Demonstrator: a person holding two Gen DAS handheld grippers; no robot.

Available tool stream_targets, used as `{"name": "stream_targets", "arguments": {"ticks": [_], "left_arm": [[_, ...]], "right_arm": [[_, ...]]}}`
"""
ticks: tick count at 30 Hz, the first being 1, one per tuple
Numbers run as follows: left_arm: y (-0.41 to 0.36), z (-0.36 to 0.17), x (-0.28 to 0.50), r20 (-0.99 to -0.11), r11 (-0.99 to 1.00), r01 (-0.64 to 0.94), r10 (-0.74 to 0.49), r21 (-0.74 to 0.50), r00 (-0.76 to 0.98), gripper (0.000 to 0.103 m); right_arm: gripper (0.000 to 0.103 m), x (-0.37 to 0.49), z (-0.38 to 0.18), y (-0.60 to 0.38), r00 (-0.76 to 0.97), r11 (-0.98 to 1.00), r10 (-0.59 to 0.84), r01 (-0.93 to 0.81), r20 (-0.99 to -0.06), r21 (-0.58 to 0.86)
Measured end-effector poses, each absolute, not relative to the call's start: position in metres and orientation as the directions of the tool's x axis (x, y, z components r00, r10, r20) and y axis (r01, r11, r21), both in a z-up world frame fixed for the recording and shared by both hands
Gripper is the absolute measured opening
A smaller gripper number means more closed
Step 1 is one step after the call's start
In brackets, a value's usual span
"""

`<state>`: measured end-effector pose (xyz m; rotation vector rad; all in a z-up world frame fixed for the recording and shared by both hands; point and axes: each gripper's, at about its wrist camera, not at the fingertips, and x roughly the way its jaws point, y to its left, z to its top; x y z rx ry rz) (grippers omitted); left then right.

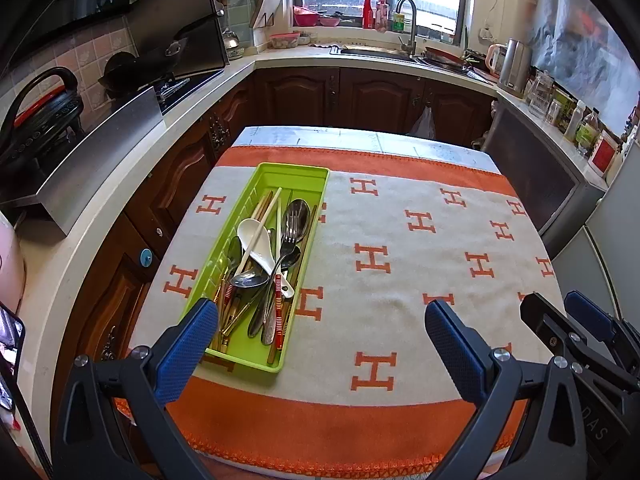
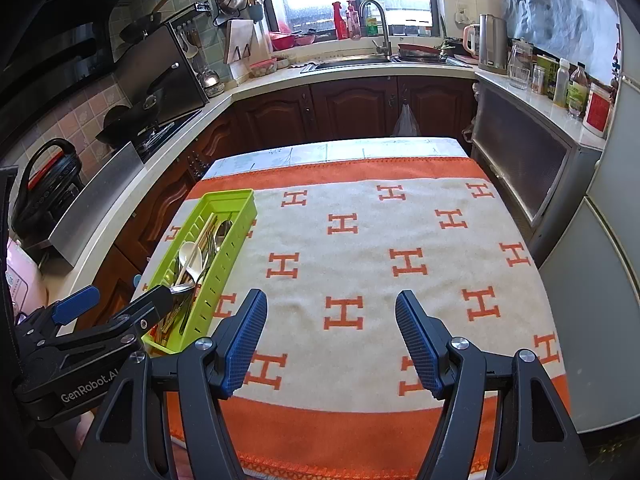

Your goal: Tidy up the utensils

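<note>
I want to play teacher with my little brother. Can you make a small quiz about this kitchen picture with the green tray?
1. True or false: the left gripper is holding a spoon.
2. Which colour is the tray that holds the utensils? A red, B green, C blue.
3. Fill in: the white spoon lies ____ the pile of metal spoons and chopsticks.

Key: 1 false, both the left gripper and the right gripper are open and hold nothing. 2 B. 3 on top of.
</note>
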<state>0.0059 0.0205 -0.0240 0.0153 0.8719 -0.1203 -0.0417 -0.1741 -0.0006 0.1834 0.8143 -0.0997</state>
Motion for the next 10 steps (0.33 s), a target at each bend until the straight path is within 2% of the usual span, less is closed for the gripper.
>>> {"name": "stream_targets", "arguments": {"ticks": [10], "left_arm": [[0.0198,-0.0238,0.0057,-0.772,0.993,0.111,-0.096,-0.032,0.628,0.102]], "right_arm": [[0.068,-0.0442,-0.0012,-0.174,0.682,0.979,-0.017,0.159,-0.731,0.126]]}}
